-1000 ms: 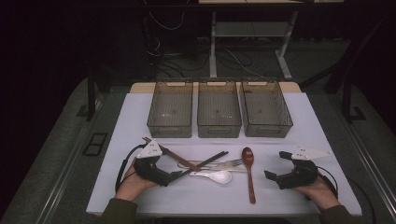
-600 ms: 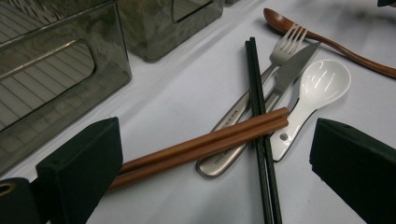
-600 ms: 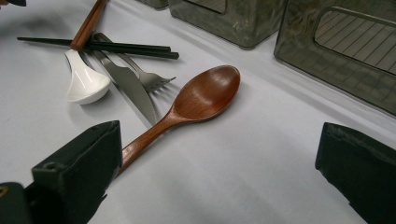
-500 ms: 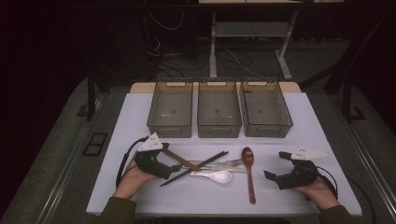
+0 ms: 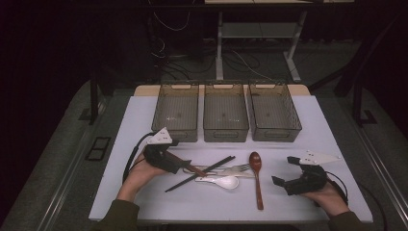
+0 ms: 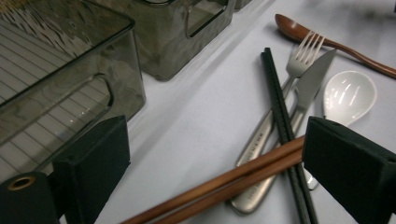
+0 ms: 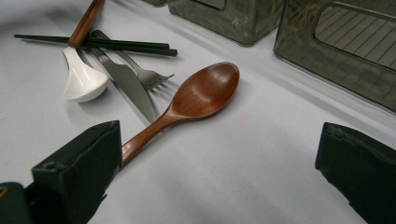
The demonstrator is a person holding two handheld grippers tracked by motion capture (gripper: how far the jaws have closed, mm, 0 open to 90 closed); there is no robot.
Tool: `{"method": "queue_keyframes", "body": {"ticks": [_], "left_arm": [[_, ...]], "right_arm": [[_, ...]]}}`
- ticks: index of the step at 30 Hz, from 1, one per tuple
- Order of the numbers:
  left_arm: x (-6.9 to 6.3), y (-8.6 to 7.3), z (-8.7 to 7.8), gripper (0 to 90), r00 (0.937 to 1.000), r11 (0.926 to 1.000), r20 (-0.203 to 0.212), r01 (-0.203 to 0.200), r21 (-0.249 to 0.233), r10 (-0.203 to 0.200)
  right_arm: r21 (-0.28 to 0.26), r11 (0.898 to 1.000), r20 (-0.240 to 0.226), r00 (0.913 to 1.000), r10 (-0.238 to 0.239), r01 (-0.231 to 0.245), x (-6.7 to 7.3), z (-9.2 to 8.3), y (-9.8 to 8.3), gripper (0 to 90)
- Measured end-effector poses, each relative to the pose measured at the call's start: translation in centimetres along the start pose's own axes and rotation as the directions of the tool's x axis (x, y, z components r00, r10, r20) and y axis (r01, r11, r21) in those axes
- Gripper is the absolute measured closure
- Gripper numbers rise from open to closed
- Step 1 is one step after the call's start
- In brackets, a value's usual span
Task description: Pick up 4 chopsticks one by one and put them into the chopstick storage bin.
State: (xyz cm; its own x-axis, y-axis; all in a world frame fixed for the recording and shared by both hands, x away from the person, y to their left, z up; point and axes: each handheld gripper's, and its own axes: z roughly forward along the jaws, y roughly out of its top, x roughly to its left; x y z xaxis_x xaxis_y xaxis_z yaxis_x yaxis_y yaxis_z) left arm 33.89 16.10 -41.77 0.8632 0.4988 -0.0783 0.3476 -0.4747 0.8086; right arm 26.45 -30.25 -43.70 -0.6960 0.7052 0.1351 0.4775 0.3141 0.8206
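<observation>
The left gripper [image 6: 205, 179] has its jaws spread wide, though they have just been closing a little, with the pair of brown wooden chopsticks [image 6: 224, 184] lying between them on the white table [image 5: 120, 144], left of centre. The sticks cross the black chopsticks [image 6: 284, 121], steel fork [image 6: 299, 65] and steel knife [image 6: 313, 84], so closing carelessly risks catching those too or splitting the pair. The right gripper [image 7: 219, 186] waits open beside the brown wooden spoon [image 7: 196, 100].

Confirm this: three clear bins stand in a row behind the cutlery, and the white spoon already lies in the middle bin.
Not quite. The three clear bins do stand in a row, but the white spoon lies on the table among the cutlery, as the high view shows.
</observation>
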Motion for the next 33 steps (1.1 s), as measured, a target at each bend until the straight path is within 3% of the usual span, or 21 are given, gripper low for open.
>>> {"method": "queue_keyframes", "body": {"ticks": [6, 14, 25, 33], "left_arm": [[1.0, 0.0, 0.5, 11.9, 1.0, 0.9997, 0.008, -0.003, 0.023, 0.003], [1.2, -0.5, 0.6, 17.0, 0.9998, 0.9975, 0.02, -0.009, 0.07, 0.008], [0.3, -0.4, 1.0, 23.5, 0.9948, 0.9933, 0.083, -0.067, 0.094, 0.059], [-0.9, -0.1, 2.0, 27.7, 0.9854, 0.9855, 0.136, -0.12, 0.12, 0.103]], "right_arm": [[0.005, 1.0, -0.008, 1.0, -0.002, 0.002, 0.0, 0.1, 0.0, 0.7], [0.008, 1.0, -0.012, 0.9999, -0.007, 0.007, 0.0, 0.1, 0.0, 0.7], [0.008, 1.0, -0.017, 0.9998, -0.005, 0.005, 0.0, 0.2, 0.0, 0.7], [0.008, 1.0, -0.018, 0.9998, -0.004, 0.005, 0.0, 0.2, 0.0, 0.7]]}}
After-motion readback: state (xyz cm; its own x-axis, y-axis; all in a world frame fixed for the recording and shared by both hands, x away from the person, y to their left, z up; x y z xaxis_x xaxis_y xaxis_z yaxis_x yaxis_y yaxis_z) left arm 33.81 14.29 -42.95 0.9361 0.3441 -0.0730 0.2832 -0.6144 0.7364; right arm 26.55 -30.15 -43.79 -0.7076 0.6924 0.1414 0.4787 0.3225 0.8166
